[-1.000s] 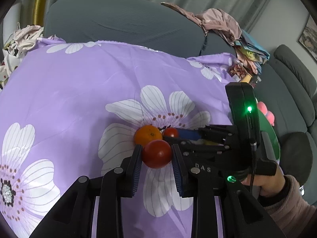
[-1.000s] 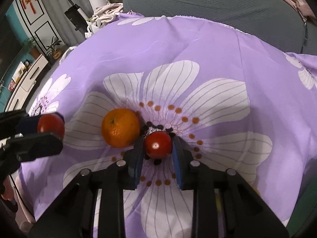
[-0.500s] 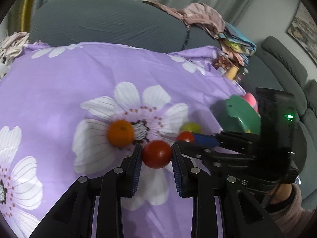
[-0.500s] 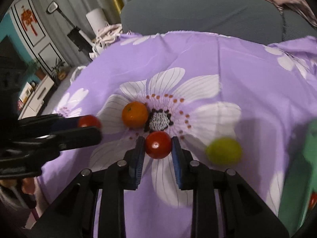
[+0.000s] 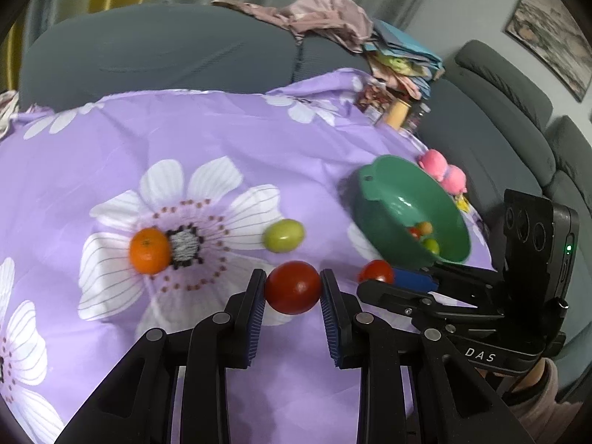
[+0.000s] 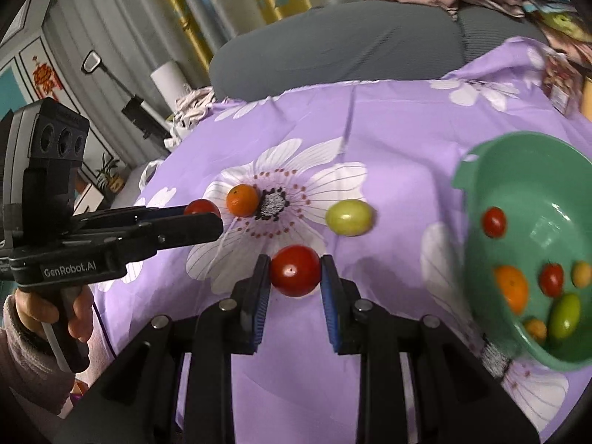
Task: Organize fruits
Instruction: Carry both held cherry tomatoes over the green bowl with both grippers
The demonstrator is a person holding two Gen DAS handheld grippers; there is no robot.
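My left gripper (image 5: 292, 288) is shut on a red tomato (image 5: 292, 288), held above the purple flowered cloth (image 5: 111, 140). My right gripper (image 6: 295, 272) is shut on another red tomato (image 6: 295, 271); it also shows in the left wrist view (image 5: 376, 271), close to the green bowl (image 5: 388, 181). The bowl (image 6: 481, 170) stands to the right and holds several small fruits. An orange (image 5: 149, 251) and a green fruit (image 5: 284, 235) lie on the cloth; both also show in the right wrist view, the orange (image 6: 242, 199) and the green fruit (image 6: 349, 217).
A grey sofa (image 5: 148, 48) with a heap of clothes (image 5: 314, 18) runs behind the cloth. A pink toy (image 5: 444, 170) lies beyond the bowl. Jars and packets (image 5: 392, 111) stand at the cloth's far right edge.
Both grippers have lifted and pulled back from the orange, each keeping its tomato, and swung right. The green bowl and the green fruit have come into view.
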